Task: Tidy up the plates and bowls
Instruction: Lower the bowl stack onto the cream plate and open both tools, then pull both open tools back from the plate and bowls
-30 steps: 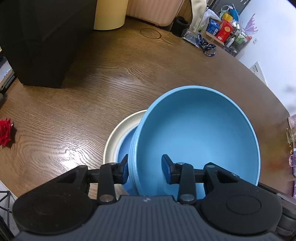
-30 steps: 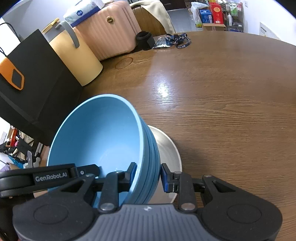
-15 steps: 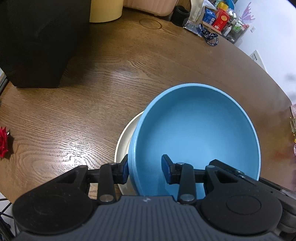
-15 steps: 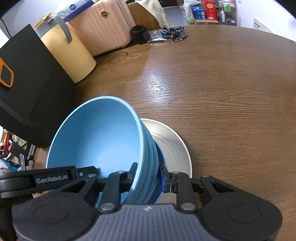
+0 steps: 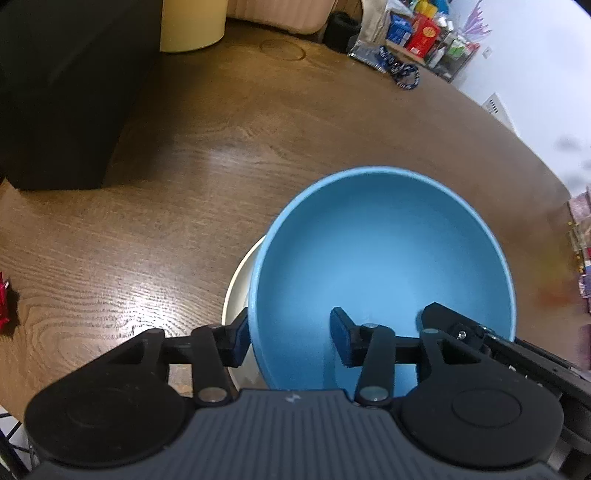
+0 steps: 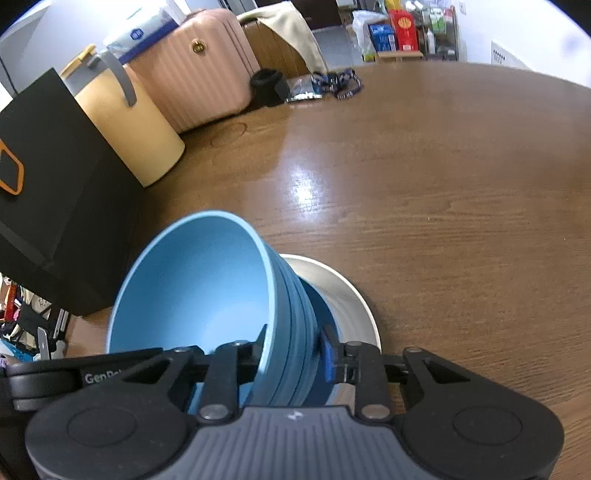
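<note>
A stack of light blue bowls (image 5: 388, 266) (image 6: 199, 295) rests tilted on a white plate (image 5: 236, 291) (image 6: 347, 295) on the brown wooden table (image 5: 221, 147). My left gripper (image 5: 290, 332) straddles the stack's near left rim. Its jaws are opening; the inner finger (image 5: 340, 339) stands clear of the bowl wall. My right gripper (image 6: 295, 345) straddles the opposite rim, one finger inside the top bowl and one outside the stack. Its jaws are also opening, with the rim between them and the outer pad (image 6: 327, 354) just off the stack.
A black box (image 5: 55, 92) (image 6: 55, 184) and a cream bin (image 5: 192, 26) (image 6: 136, 122) stand at the table's far left. A pink suitcase (image 6: 199, 74) is behind them. A lanyard (image 5: 402, 74) lies at the far edge, a red object (image 5: 3, 299) at the left.
My left jaws have spread, and the inner finger has come off the bowl wall. The right jaws pinched tighter on the rim, then loosened again. Both hands barely shifted.
</note>
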Tool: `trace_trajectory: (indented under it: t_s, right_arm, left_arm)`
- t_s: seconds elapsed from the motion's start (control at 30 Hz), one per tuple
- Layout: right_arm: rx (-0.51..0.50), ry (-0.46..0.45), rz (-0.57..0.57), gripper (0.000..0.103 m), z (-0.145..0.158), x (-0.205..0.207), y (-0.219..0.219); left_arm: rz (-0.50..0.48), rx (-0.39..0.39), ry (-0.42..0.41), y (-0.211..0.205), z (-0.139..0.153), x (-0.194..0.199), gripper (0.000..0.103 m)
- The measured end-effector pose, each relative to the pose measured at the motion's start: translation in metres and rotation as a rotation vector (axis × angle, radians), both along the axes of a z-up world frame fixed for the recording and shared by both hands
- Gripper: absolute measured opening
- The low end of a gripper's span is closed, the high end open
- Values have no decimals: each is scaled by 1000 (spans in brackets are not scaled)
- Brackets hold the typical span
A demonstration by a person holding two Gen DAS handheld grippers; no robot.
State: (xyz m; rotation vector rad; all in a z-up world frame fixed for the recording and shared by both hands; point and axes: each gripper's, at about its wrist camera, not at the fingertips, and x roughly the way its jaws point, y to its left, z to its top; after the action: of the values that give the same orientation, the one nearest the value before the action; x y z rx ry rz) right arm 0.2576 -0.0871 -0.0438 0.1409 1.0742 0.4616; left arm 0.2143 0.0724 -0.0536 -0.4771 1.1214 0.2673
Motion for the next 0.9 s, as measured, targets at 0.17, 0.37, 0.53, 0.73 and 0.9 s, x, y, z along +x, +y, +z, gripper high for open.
trace_trajectory:
  t_s: [0.17, 0.37, 0.53, 0.73, 0.9]
  right_arm:
    - [29, -80, -37, 56, 15, -11, -7]
    - [90, -220, -76, 90, 35, -34, -31]
    - [91, -296, -103, 103, 39, -58, -55]
    - [88, -369, -146, 103, 38, -98, -96]
    - [65, -452, -154, 103, 41, -145, -127]
  left_arm:
    - [-22, 25, -65, 2, 18, -5, 64]
    - [-7, 110, -172, 1, 46, -23, 90]
    - [34, 197, -322, -6, 68, -55, 103]
    - [34, 303, -427, -40, 81, -100, 103]
    - [-6, 332, -447, -76, 82, -139, 103]
